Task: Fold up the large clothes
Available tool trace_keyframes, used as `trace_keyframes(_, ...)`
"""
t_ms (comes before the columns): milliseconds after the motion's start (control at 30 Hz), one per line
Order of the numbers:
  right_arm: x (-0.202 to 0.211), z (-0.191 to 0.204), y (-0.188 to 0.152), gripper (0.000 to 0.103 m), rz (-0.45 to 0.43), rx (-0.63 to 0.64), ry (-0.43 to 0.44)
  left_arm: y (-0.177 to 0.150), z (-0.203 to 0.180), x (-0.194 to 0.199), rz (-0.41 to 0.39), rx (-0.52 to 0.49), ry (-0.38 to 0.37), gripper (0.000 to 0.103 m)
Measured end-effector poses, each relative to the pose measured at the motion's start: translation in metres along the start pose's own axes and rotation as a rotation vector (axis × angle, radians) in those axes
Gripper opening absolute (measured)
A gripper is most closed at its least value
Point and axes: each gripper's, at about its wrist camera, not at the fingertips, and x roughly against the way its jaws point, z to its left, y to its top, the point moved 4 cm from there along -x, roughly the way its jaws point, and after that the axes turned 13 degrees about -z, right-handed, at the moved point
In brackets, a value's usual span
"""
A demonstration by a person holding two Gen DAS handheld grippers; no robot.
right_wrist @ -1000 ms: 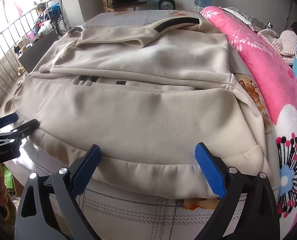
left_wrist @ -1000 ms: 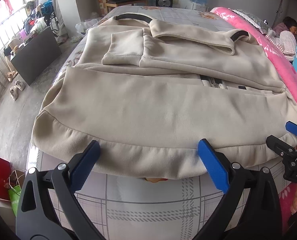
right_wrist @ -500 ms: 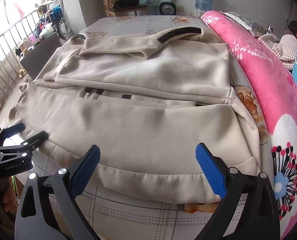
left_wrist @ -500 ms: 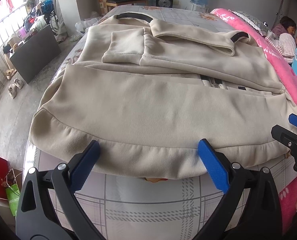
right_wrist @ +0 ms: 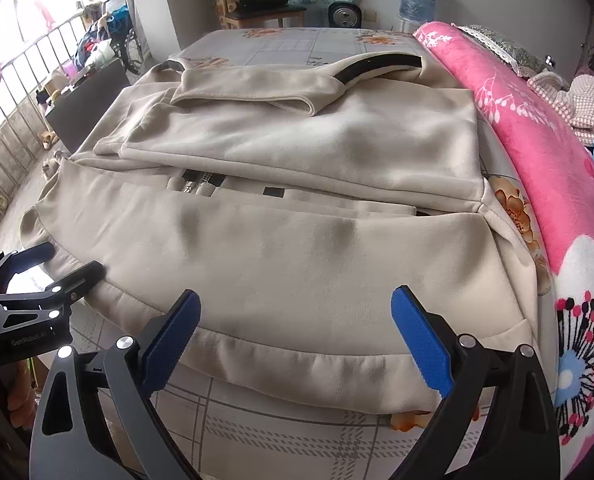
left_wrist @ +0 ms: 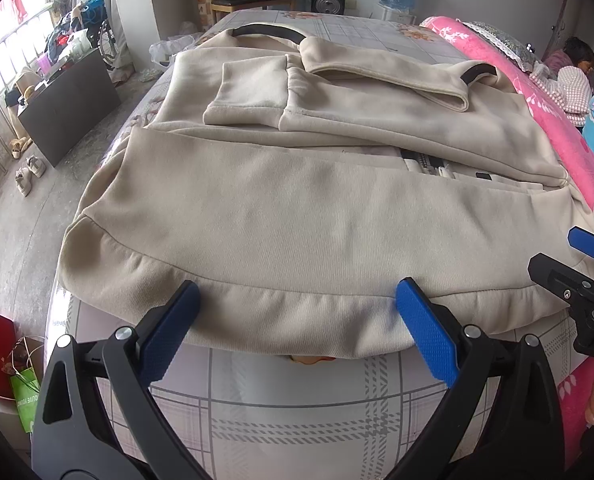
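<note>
Both pairs of fingers stand wide apart and hold nothing. The left gripper [left_wrist: 297, 312] hovers just short of the near hem [left_wrist: 281, 312] of the cream sweatshirt [left_wrist: 297, 216], the hem band lying right across the gap between its blue pads, straight ahead at 12 o'clock. The right gripper [right_wrist: 295, 320] is placed the same way further along that hem [right_wrist: 297, 356], which again runs from 9 to 3 o'clock across its fingers.

The sweatshirt lies flat on the bed [left_wrist: 297, 420], sleeves already folded in over the chest, collar [left_wrist: 265, 32] far off at 12 o'clock. Its long axis for this fold runs side to side, square to both grippers, so each is about equally near its own stretch of hem: left one toward the 9 o'clock corner, right one toward the corner by the pink blanket [right_wrist: 537, 128].

The next move looks like a pinch on the hem at both spots, then carrying it away toward the collar
</note>
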Motion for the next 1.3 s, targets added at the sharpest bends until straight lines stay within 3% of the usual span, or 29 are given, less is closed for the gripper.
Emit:
trace_keyframes(533,-0.01,-0.002,-0.006,0.094,0.017,0.0,-0.006,-0.001,0.001,0.0,-0.028,-0.017,-0.023,0.095)
trace_keyframes(633,-0.015,-0.003,-0.01,0.094,0.023,-0.018,-0.002,0.0,0.007,0.008,-0.08,-0.025,-0.043,0.095)
trace_keyframes(800,-0.015,-0.003,-0.01,0.094,0.023,-0.017,-0.001,0.015,0.042,0.038,-0.253,-0.007,-0.04,0.095)
trace_keyframes(867,-0.016,-0.003,-0.009,0.094,0.021,-0.018,0.0,0.022,0.062,0.041,-0.271,0.02,-0.049,0.085)
trace_keyframes(900,-0.016,-0.003,-0.009,0.094,0.02,-0.019,0.0,0.025,0.074,0.04,-0.269,0.034,-0.047,0.075)
trace_keyframes(1033,-0.016,-0.003,-0.01,0.095,0.012,-0.019,0.003,0.031,0.109,0.023,-0.203,0.068,-0.049,0.06)
trace_keyframes(1167,-0.016,-0.004,-0.009,0.095,0.006,-0.017,0.012,0.029,0.127,0.002,-0.099,0.093,-0.077,0.055)
trace_keyframes(1200,-0.016,-0.004,-0.009,0.096,0.005,-0.017,0.014,0.027,0.129,0.001,-0.089,0.09,-0.073,0.051)
trace_keyframes(1300,-0.017,-0.004,-0.009,0.096,0.001,-0.015,0.016,0.03,0.129,0.0,-0.079,0.069,-0.091,0.05)
